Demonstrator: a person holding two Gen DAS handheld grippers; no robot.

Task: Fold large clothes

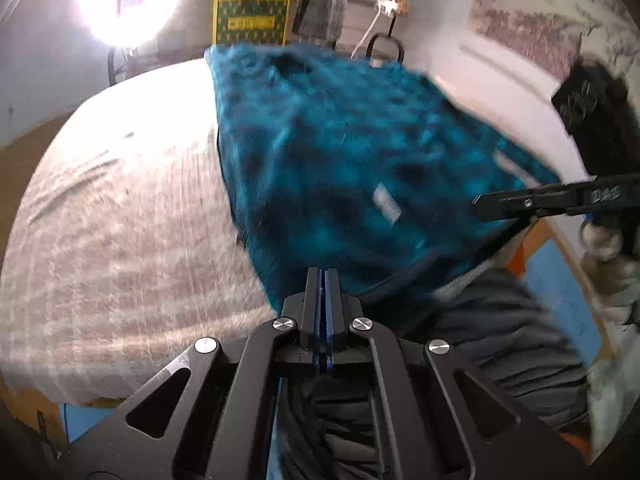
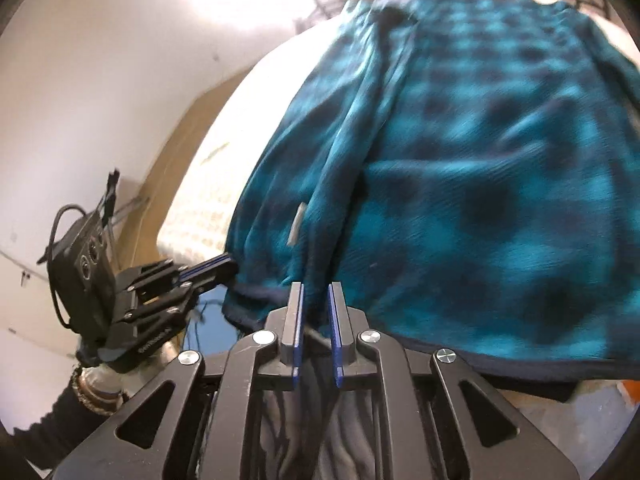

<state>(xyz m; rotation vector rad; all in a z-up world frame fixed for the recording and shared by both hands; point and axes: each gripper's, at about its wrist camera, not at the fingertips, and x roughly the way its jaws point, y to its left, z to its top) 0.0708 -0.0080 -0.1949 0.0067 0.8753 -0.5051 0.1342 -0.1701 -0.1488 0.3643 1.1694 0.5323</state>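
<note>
A large teal and dark blue checked fleece garment [image 1: 344, 160] lies over the pale bed top [image 1: 120, 220], its dark hem at the near edge. My left gripper [image 1: 323, 276] is shut on the hem at the garment's near corner. It also shows in the right wrist view [image 2: 228, 266], clamped on the hem's left corner. My right gripper [image 2: 316, 292] has its jaws a little apart around a fold of the same garment [image 2: 480, 180] at the hem. In the left wrist view the right gripper [image 1: 480, 204] reaches the garment's right edge from the side. Both views are motion-blurred.
A bright lamp [image 1: 128, 4] glares at the back left. A yellow patterned crate [image 1: 251, 20] and a dark board stand behind the bed. White walls flank the bed. Grey pleated fabric [image 1: 500, 340] hangs below the grippers.
</note>
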